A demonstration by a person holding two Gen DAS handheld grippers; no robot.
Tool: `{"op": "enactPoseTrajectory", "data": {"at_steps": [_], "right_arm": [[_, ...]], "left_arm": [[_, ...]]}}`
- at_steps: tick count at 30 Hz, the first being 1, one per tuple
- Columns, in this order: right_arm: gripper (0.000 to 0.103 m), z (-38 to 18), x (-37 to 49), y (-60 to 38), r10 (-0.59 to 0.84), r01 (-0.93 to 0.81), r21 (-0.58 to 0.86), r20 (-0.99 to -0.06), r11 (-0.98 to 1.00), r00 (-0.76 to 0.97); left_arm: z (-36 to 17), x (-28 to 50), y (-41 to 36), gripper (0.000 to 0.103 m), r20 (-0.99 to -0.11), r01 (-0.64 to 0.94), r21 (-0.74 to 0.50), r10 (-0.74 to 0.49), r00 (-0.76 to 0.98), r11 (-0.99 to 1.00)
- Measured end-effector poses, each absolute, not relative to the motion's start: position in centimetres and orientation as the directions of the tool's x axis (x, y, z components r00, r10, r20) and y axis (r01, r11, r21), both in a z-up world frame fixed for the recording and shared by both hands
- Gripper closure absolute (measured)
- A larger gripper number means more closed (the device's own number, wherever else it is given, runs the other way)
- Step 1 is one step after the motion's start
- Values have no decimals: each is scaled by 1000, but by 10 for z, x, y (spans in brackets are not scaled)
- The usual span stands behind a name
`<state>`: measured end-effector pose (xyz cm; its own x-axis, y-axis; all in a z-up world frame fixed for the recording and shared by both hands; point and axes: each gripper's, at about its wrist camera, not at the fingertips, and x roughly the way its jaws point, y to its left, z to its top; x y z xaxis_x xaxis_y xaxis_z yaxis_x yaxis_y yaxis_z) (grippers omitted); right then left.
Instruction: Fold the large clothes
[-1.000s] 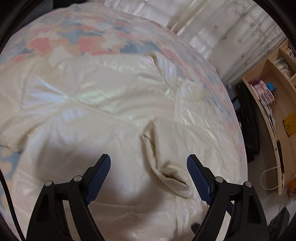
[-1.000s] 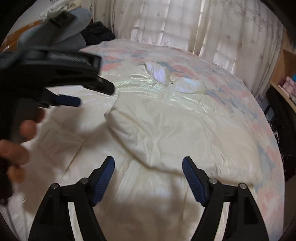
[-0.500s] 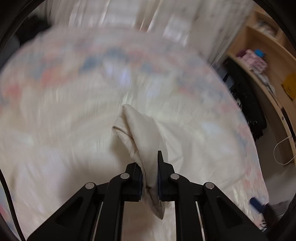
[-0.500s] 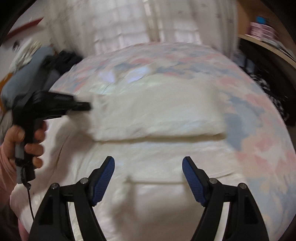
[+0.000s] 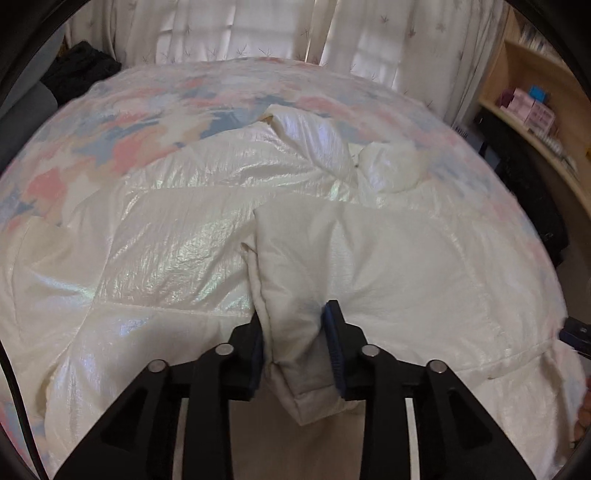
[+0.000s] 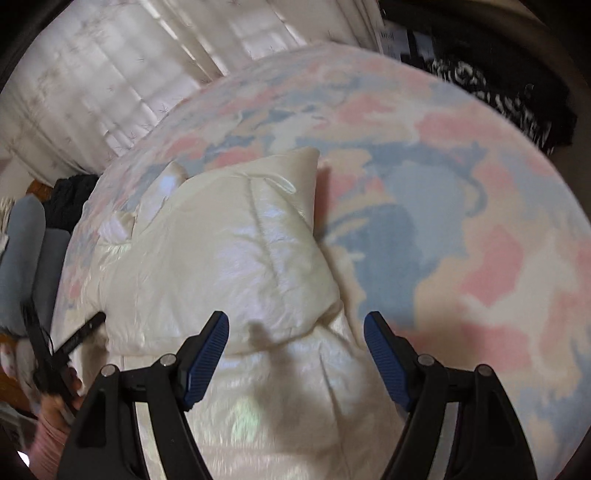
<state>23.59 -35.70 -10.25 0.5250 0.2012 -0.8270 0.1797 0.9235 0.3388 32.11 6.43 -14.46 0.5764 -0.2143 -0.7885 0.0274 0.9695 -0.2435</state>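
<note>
A large shiny cream puffer jacket (image 5: 177, 236) lies spread on the bed. Its sleeve (image 5: 388, 258) is folded across the body. My left gripper (image 5: 295, 343) is shut on the sleeve's cuff end (image 5: 295, 354), the blue pads pressing the padded fabric from both sides. In the right wrist view the same jacket (image 6: 229, 266) lies to the left of centre, and my right gripper (image 6: 295, 347) is open and empty above its lower right edge. The left gripper (image 6: 74, 343) shows small at that view's left edge.
The bed has a pink, blue and cream patterned cover (image 6: 461, 229). White curtains (image 5: 240, 29) hang behind it. A wooden shelf with boxes (image 5: 532, 107) stands on the right. Dark clothes (image 5: 81, 70) lie at the far left, and a dark patterned item (image 6: 498, 96) lies beyond the bed.
My left gripper closed on the sleeve cuff and carried it across the jacket body. My right gripper stayed open and swung right, toward the jacket's right edge and the bedcover.
</note>
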Motion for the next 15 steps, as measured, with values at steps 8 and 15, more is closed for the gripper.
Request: {"op": "enactPoseTrajectory", "data": {"at_steps": [8, 15], "right_arm": [[27, -111, 295, -371, 299, 190, 467, -778, 864, 553], [27, -158, 346, -386, 418, 250, 589, -758, 768, 501]], "left_arm": [[-151, 347, 85, 57, -818, -69, -340, -259, 514, 938], [-165, 369, 86, 68, -819, -88, -379, -290, 495, 921]]}}
